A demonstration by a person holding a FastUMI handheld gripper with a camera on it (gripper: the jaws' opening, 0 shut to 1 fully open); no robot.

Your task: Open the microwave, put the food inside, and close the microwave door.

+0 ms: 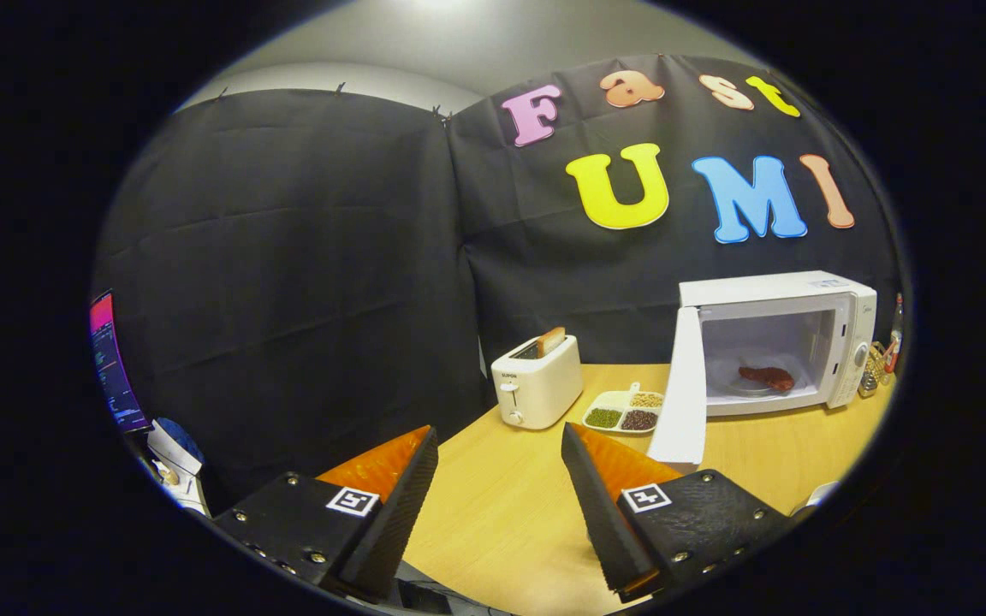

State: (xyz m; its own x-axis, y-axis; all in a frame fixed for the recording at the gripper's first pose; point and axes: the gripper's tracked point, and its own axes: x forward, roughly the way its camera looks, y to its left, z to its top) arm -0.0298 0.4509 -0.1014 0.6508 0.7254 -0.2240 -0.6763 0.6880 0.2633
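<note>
A white microwave (pixel 801 334) stands on the wooden table (pixel 510 505), beyond my fingers and to their right. Its door (pixel 683 389) hangs wide open, swung out toward me on its left hinge. A reddish-brown piece of food (pixel 767 376) lies on the plate inside the cavity. My gripper (pixel 500 441) is open, well back from the microwave, with nothing between its fingers.
A white toaster (pixel 537 382) with a slice of bread in its slot stands just ahead of the fingers. Between it and the microwave door lies a white divided dish (pixel 626 412) of beans. Bottles (pixel 882 359) stand right of the microwave. A lit screen (pixel 112 359) glows beyond the table's left edge.
</note>
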